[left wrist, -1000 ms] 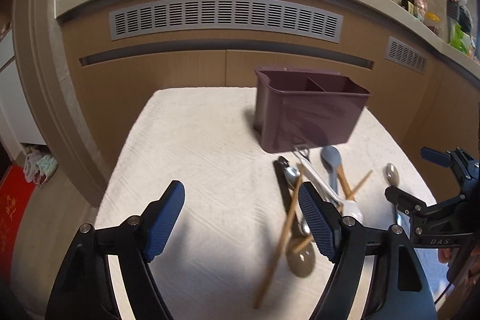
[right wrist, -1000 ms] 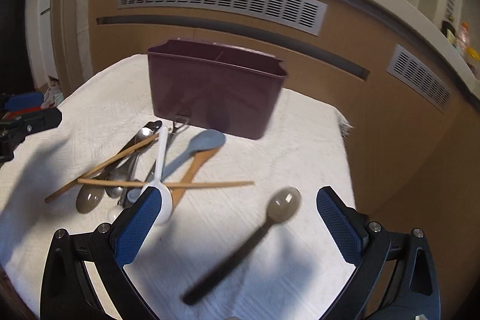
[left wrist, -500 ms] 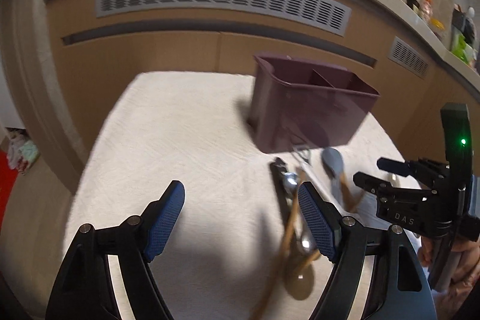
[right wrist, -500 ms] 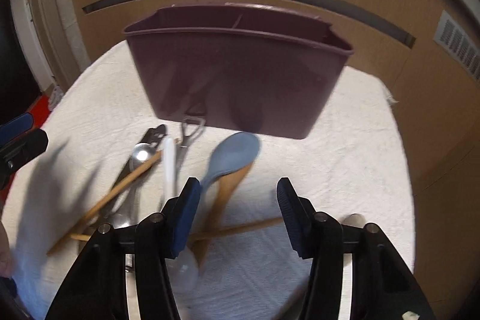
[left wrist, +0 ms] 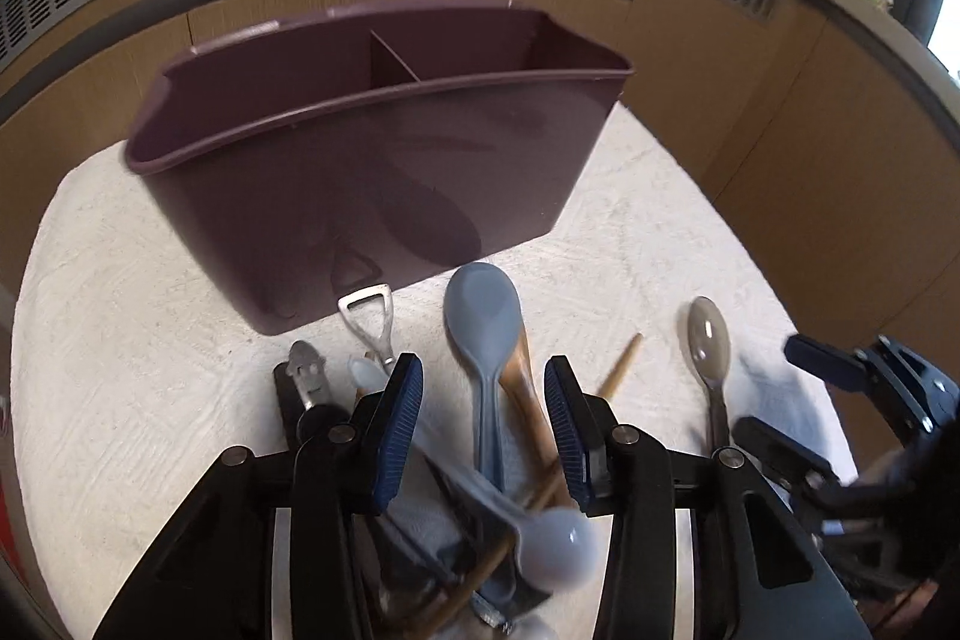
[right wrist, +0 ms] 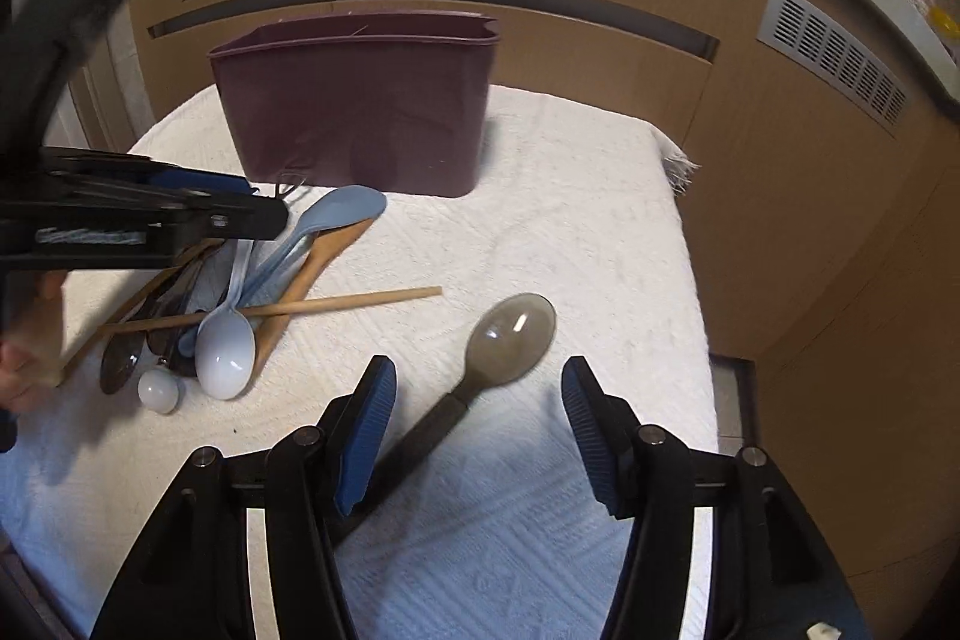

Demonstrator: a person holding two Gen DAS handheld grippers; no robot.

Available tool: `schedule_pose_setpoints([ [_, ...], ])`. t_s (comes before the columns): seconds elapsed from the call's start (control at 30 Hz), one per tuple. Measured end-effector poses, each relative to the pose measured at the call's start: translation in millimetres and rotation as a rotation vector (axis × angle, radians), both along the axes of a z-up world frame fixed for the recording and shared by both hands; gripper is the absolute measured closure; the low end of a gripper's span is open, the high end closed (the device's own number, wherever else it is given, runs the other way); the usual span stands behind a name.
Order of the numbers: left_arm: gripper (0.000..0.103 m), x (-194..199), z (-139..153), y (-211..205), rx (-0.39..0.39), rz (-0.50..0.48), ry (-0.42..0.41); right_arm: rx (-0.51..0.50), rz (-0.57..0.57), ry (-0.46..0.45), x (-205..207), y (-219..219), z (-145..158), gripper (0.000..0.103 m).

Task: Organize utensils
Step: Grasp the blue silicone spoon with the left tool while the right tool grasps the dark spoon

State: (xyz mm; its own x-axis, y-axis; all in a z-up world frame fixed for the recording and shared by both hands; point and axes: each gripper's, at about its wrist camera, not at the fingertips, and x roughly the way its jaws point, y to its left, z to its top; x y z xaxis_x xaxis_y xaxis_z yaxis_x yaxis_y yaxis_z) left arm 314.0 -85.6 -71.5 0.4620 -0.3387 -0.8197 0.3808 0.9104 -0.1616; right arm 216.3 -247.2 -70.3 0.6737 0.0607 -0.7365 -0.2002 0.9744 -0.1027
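At the left, the left gripper (left wrist: 483, 427) hangs over the utensil pile (right wrist: 228, 304), its jaws parted around the blue spoon (left wrist: 483, 328) and a wooden spatula (left wrist: 528, 400) without pressing on them. Behind stands the maroon caddy (right wrist: 360, 100) on the white-clothed surface (right wrist: 570, 220). Rightward, the right gripper (right wrist: 477, 427) has its jaws spread wide, straddling the dark-handled spoon (right wrist: 510, 334), which lies apart from the pile.

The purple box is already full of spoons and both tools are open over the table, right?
Not quite. The purple box holds nothing: the left wrist view looks into both compartments and they are bare. The spoons still lie on the white cloth in front of it. The rest is right: the left tool and right tool are both open.
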Motion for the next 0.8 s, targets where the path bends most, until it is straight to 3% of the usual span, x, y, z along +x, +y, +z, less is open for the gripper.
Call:
schedule_pose_setpoints([
  [0.3, 0.06, 27.0, -15.8, -28.6, 0.111, 0.04, 0.056, 0.08, -0.055, 0.021, 9.8, -20.2, -4.9, 0.047],
  [0.37, 0.07, 26.5, -17.7, -29.5, 0.111, 0.043, 0.043, 0.096, -0.094, 0.037, 18.4, -20.2, -6.6, 0.047],
  [0.73, 0.07, -28.3, 6.3, 35.2, -0.074, 0.138, -0.067, 0.061, -0.17, 0.103, 55.6, 3.6, -18.3, 0.045],
  [0.77, 0.07, -34.5, 8.7, 40.7, -0.084, 0.15, -0.086, 0.059, -0.169, 0.106, 56.4, 4.5, -19.5, 0.046],
  [0.8, 0.07, -42.2, 12.1, 46.3, -0.096, 0.164, -0.11, 0.054, -0.163, 0.108, 56.7, 5.8, -20.8, 0.055],
])
